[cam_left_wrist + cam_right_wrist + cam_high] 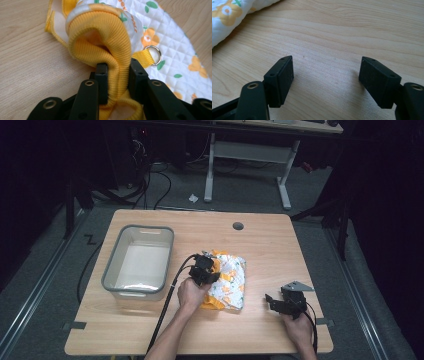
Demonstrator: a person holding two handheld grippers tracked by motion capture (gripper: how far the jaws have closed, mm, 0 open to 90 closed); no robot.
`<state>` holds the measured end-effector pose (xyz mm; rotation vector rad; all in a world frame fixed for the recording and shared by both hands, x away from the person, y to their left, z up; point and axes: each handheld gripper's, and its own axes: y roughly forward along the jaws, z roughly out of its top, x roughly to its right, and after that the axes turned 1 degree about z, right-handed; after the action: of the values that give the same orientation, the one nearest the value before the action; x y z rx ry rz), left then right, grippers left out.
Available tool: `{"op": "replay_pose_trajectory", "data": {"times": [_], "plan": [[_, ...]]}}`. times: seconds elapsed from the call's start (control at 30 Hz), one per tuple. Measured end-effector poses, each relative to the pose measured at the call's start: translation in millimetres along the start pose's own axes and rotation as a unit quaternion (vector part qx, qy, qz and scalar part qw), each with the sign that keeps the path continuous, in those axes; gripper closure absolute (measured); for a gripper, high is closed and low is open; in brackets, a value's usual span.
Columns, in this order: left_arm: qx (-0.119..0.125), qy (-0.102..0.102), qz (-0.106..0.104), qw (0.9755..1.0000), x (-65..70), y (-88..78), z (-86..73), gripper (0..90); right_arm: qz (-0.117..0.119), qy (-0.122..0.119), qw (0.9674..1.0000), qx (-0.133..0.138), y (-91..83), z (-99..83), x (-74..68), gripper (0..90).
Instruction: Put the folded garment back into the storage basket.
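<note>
Up close, left claw [117, 67] pinches the garment's yellow ribbed cuff [100, 40] — right claw [325, 80] gapes.

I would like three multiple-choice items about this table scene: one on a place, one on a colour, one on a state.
1. Where does the grey bin stand relative to the quilted garment?
A. to its left
B. to its right
C. on top of it

2. What colour is the ribbed cuff?
A. blue
B. yellow
C. black

3. How is the right gripper?
A. shut on cloth
B. shut on nothing
C. open

Answers: 1 A, the high view shows the bin left of the garment. 2 B, the left gripper pinches yellow knit. 3 C, its jaws stand apart over bare table.
</note>
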<state>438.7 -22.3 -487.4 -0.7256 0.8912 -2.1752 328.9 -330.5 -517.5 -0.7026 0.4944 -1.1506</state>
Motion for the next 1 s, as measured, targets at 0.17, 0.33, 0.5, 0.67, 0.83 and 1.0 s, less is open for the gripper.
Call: {"op": "replay_pose_trajectory", "data": {"times": [0.17, 0.33, 0.5, 0.67, 0.83, 1.0], "plan": [[0.008, 0.003, -0.004, 1.0000, 0.6, -9.9, 1.5, 73.5, 0.000, -0.001, 1.0000, -0.001, -0.1, 0.0, 0.0, 28.1], [0.024, 0.001, -0.018, 0.9996, 1.2, -23.6, 3.4, 73.8, 0.000, -0.001, 1.0000, -0.001, -0.1, 0.0, 0.0, 28.1], [0.033, 0.009, -0.026, 0.9991, 4.5, -35.3, 6.3, 73.9, 0.000, -0.001, 1.0000, -0.001, -0.1, 0.0, 0.0, 28.0], [0.047, 0.017, -0.031, 0.9983, 9.5, -46.4, 10.6, 73.9, 0.000, 0.000, 1.0000, -0.001, -0.1, 0.0, 0.0, 28.1], [0.054, 0.024, -0.033, 0.9977, 13.3, -55.0, 11.9, 73.9, 0.000, 0.000, 1.0000, -0.001, -0.1, 0.0, 0.0, 28.0], [0.062, 0.021, -0.045, 0.9969, 13.0, -63.9, 12.1, 73.9, 0.000, -0.001, 1.0000, 0.000, -0.1, -0.1, 0.1, 28.0]]}}
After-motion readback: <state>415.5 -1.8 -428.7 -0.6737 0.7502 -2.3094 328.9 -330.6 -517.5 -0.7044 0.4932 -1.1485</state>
